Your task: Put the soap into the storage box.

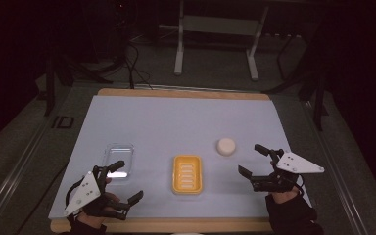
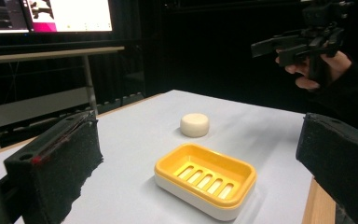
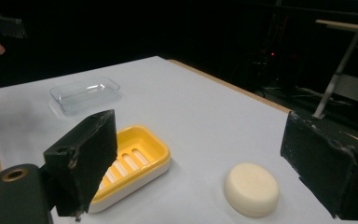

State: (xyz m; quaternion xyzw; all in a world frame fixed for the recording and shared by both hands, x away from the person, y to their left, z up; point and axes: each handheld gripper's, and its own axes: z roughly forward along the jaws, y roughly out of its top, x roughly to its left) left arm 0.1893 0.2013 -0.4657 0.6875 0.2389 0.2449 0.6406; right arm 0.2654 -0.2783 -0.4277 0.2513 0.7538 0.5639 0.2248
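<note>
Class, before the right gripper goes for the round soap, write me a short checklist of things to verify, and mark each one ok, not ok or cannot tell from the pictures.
1. Right gripper jaws open, nothing between them: ok.
2. Round soap lies flat on the white mat, apart from other things: ok.
3. Yellow soap dish empty and upright: ok.
4. Left gripper open, off to the side of the soap: ok.
5. Clear lid lies apart from the dish: ok.
6. Soap dry or slippery: cannot tell.
</note>
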